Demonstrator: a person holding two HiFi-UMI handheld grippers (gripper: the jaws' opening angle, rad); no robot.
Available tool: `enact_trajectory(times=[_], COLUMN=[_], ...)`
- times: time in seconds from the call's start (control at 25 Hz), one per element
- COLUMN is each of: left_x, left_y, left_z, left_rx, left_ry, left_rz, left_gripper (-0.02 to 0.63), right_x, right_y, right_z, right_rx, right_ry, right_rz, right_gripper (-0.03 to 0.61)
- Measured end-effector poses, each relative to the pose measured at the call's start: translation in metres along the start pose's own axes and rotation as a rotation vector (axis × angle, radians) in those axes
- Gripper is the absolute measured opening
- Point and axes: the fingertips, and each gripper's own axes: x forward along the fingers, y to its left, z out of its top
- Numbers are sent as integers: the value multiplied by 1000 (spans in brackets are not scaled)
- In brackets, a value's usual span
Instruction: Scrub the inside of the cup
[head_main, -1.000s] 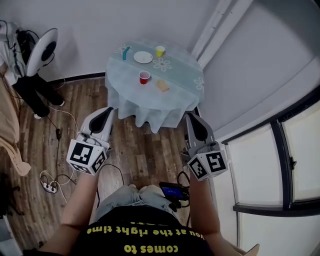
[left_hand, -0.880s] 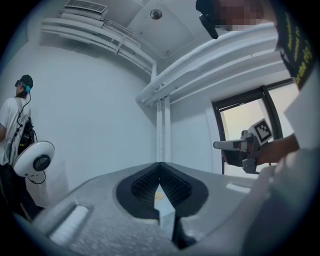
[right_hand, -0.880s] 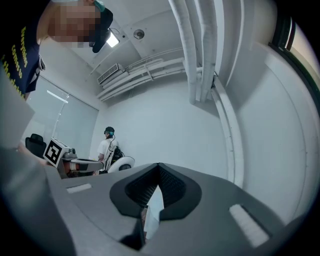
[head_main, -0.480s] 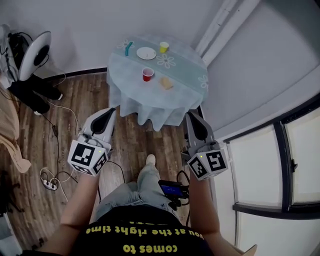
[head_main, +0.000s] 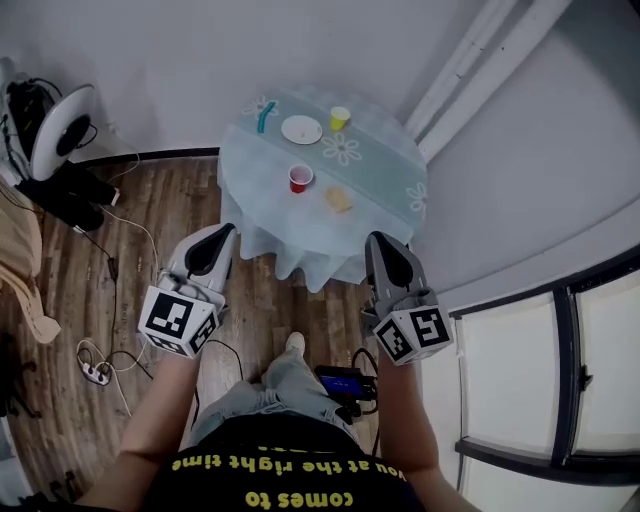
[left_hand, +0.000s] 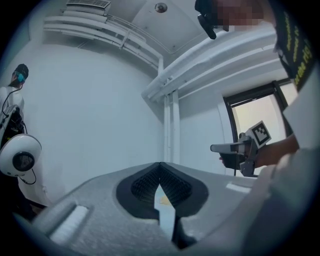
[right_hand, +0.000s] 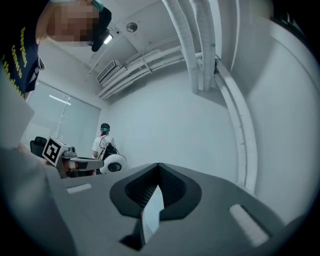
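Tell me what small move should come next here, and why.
Probably a step closer to the table, bringing both claws over its top. The left claw and right claw are shut and empty, held above the wood floor short of the table's edge. The red cup and what looks like a sponge sit farther in on the cloth.

White walls (head_main: 170, 60) meet at a corner where pale pipes (head_main: 468, 62) run. A round tabletop (head_main: 378, 192) — draped in light blue flowered cloth — stands on the wood-plank floor (head_main: 90, 240). Dark-framed windows (head_main: 520, 385) line the right; cables (head_main: 110, 365) trail at the left.
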Motion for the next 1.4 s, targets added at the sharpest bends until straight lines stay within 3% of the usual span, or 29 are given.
enact_trajectory(times=[0.68,0.96,1.24,1.4], left_x=[111,131,157,188], left_y=[17,31,52,70], left_z=[-4,-10,-23,-25], left_rx=[11,-11,-38,-48], left_ry=[18,14,22,17], left_rz=[98,144,134,82], left_gripper=[3,3,3,3], right_x=[85,111,135,155], right_y=[-111,-122,-129,-141], right_z=[5,1,-16,-13], right_rx=[8,10,16,-5], right_ry=[-9,-7,32,43], right_rz=[112,154,149,107], right_gripper=[6,6,6,6])
